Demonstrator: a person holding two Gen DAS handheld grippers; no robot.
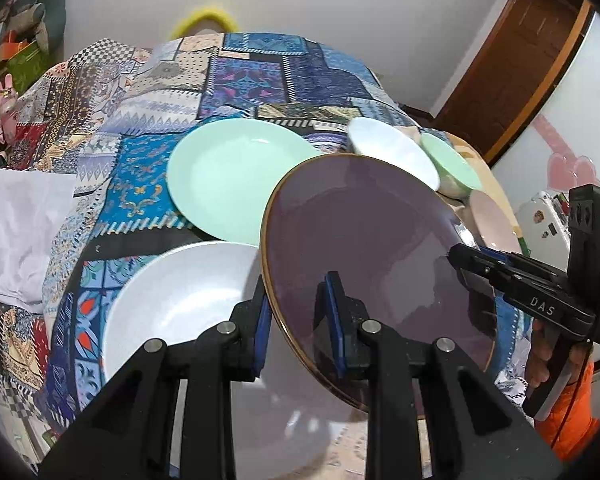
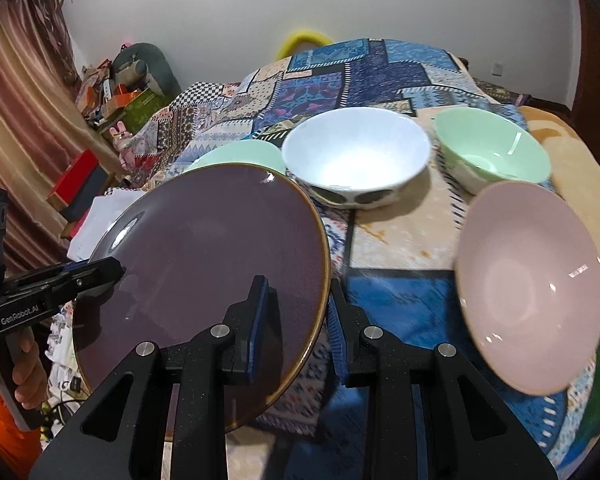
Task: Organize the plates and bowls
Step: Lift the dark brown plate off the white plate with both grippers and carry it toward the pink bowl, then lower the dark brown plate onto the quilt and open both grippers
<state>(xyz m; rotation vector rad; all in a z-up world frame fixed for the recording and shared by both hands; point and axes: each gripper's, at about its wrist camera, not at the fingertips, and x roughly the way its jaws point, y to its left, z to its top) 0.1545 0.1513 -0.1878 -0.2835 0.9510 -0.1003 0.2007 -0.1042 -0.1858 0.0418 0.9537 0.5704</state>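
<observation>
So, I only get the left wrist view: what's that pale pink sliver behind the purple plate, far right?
Observer: A pink bowl. The right wrist view shows all of it, empty, to the right of the purple plate.
Operator: And the outside of the white bowl?
Observer: The white bowl has dark oval spots low on its outer wall.
Operator: Does the right claw actually grip the plate?
Observer: Yes. The right claw has one finger on each face of the plate's rim.

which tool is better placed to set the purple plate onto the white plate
Left. Both tools, left and right, grip the purple plate, but the white plate lies right beside the left one.
</observation>
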